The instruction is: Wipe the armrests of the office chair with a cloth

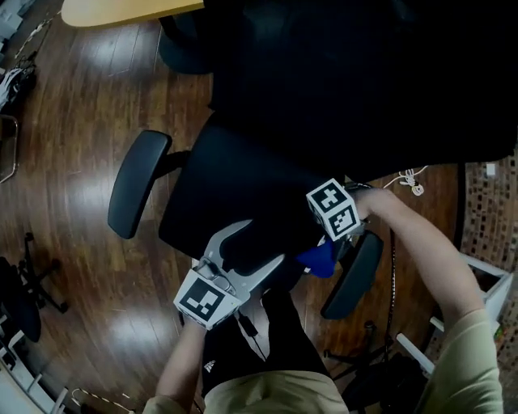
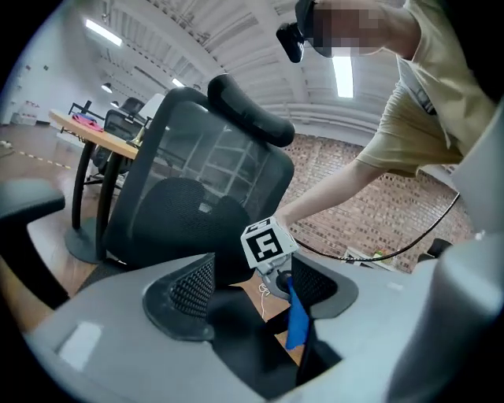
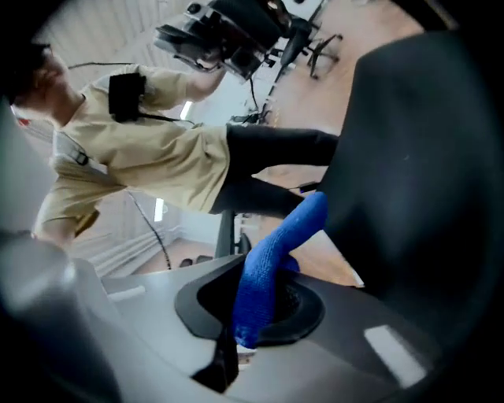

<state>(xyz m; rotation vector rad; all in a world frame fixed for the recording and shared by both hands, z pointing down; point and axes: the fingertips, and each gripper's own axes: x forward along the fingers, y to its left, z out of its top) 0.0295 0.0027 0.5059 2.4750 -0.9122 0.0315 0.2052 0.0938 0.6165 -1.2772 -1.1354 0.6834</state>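
The black office chair (image 1: 243, 174) stands below me, its left armrest (image 1: 139, 194) out to the left and its right armrest (image 1: 354, 275) close to my right hand. My right gripper (image 1: 328, 242) is shut on a blue cloth (image 1: 320, 259), which hangs just left of the right armrest's near end. In the right gripper view the cloth (image 3: 272, 268) sticks up from between the shut jaws of the right gripper (image 3: 252, 315), beside a black chair surface (image 3: 425, 173). My left gripper (image 1: 263, 241) is open and empty over the seat's front edge. From the left gripper (image 2: 256, 295) I see the cloth (image 2: 298, 319) and the backrest (image 2: 197, 197).
Dark wooden floor (image 1: 73, 137) lies all around the chair. A light desk edge (image 1: 121, 10) shows at the top left. Another chair's wheeled base (image 1: 32, 283) stands at the left. A white frame (image 1: 486, 275) and cables (image 1: 409, 179) are at the right.
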